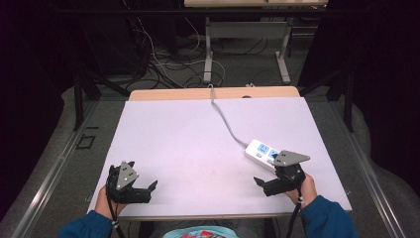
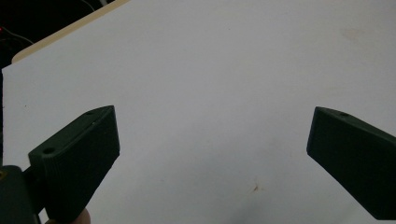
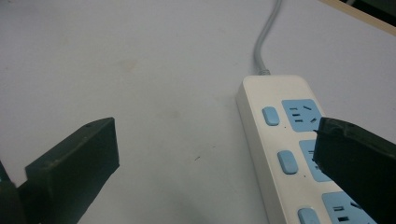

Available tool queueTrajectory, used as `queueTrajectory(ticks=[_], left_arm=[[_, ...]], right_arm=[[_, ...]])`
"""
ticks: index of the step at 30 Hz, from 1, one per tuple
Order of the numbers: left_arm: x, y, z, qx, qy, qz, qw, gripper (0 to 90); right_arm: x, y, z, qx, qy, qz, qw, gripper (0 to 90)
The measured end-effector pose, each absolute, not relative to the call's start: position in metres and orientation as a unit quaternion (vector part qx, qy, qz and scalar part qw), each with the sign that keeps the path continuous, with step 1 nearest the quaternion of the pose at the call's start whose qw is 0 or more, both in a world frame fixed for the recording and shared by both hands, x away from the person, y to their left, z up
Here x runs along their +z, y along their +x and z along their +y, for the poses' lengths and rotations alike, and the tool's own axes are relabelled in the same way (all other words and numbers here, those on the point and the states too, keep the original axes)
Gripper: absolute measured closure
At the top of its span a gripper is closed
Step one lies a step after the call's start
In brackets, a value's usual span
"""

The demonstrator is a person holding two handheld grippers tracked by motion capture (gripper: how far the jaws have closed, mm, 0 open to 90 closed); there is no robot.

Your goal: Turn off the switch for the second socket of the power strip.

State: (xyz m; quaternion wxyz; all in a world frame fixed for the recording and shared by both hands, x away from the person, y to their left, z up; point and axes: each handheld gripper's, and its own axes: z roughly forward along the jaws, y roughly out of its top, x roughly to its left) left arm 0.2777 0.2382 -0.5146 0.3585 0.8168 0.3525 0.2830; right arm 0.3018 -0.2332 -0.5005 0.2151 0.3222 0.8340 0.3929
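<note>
A: We count two grippers on the white sheet (image 1: 198, 144): the left gripper (image 1: 143, 186) near the front left corner, the right gripper (image 1: 267, 182) near the front right.

B: Both have jaws spread wide with nothing between them. We see one power strip (image 1: 260, 152), just beside the right gripper.

A: It has blue sockets and blue buttons (image 3: 270, 116); we count three buttons in the right gripper view. One grey cord (image 1: 225, 121) runs to the table's far edge.

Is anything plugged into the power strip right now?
Nothing, as far as shown. The power strip lies flat on the white table, its visible blue sockets bare; the right gripper, jaws open, hides part of it.
</note>
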Motion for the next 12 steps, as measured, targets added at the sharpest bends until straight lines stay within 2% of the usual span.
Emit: queueTrajectory(ticks=[12], left_arm=[[-0.5145,0.2779,0.2381,0.28,0.819,0.352,0.356,2.2]], right_arm=[[-0.5052,0.2951,-0.2327,0.394,0.316,0.837,0.211,0.0]])
